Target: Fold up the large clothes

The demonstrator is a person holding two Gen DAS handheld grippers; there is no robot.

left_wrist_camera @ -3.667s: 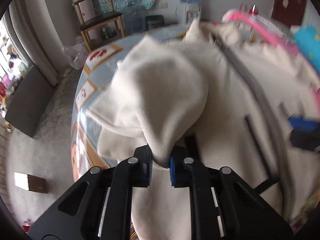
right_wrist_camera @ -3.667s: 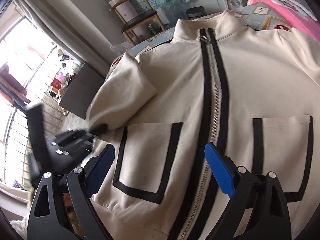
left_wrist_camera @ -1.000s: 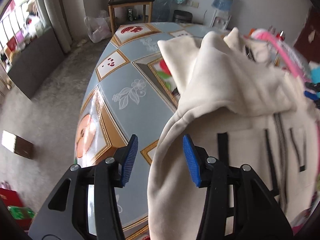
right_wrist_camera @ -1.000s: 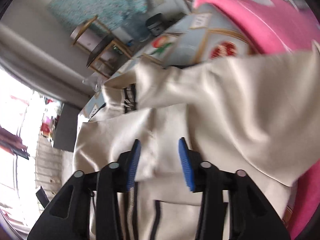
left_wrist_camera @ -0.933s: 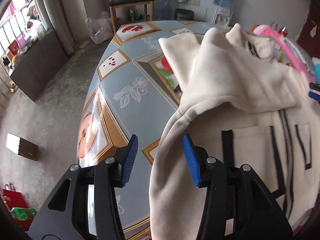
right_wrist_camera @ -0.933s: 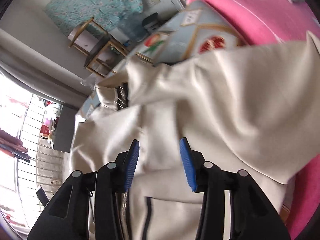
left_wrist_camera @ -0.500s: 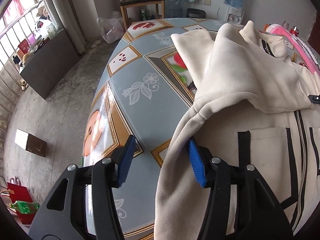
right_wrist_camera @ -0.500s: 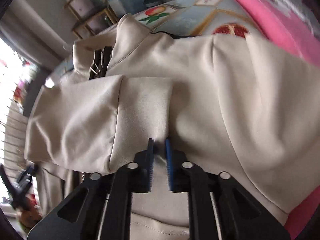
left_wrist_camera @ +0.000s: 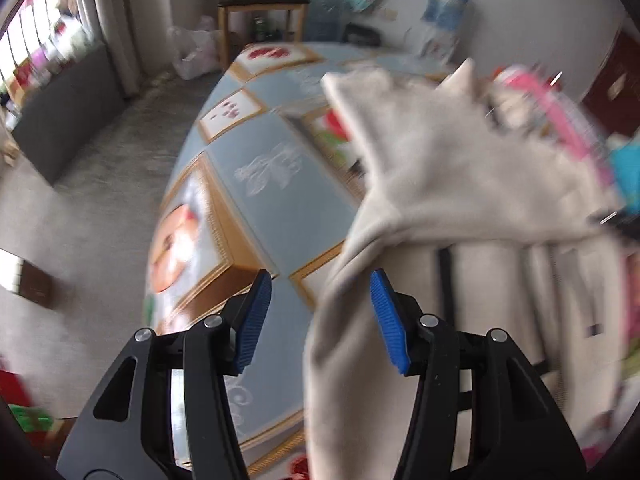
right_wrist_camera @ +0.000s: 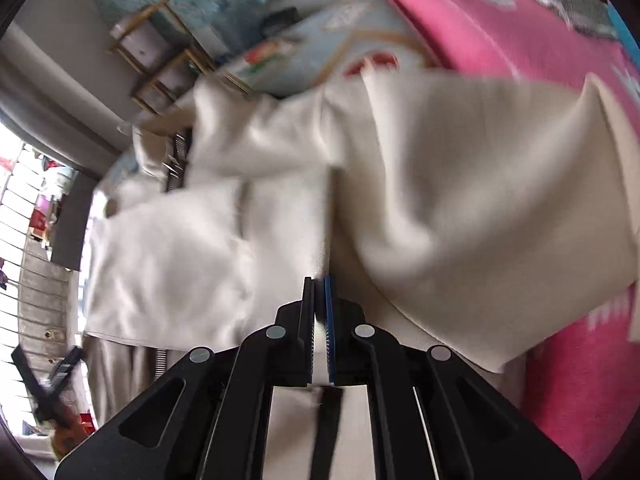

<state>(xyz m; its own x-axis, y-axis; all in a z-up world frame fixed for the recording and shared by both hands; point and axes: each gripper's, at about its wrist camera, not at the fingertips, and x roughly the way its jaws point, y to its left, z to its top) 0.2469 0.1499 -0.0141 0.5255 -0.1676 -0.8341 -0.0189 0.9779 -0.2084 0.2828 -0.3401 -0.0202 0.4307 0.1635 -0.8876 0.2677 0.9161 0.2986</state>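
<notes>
A cream zip jacket with black trim [left_wrist_camera: 460, 184] lies on the patterned blue table [left_wrist_camera: 280, 184], its left sleeve folded across the chest. My left gripper [left_wrist_camera: 320, 316] is open and empty over the jacket's left side edge, which passes between the fingers. In the right wrist view the jacket [right_wrist_camera: 460, 184] fills the frame, its right sleeve lifted and folded inward. My right gripper [right_wrist_camera: 319, 312] is shut on that sleeve's cuff. The view is blurred by motion.
Pink cloth [right_wrist_camera: 500, 32] lies on the table right of the jacket, also showing in the left wrist view [left_wrist_camera: 560, 116]. A wooden chair [left_wrist_camera: 260, 12] and a water dispenser [left_wrist_camera: 444, 16] stand beyond the table. The table's left edge [left_wrist_camera: 168, 240] drops to the grey floor.
My right gripper closed on the right sleeve and is carrying it inward across the jacket. My left gripper, which released the left sleeve earlier, stays open and has shifted slightly.
</notes>
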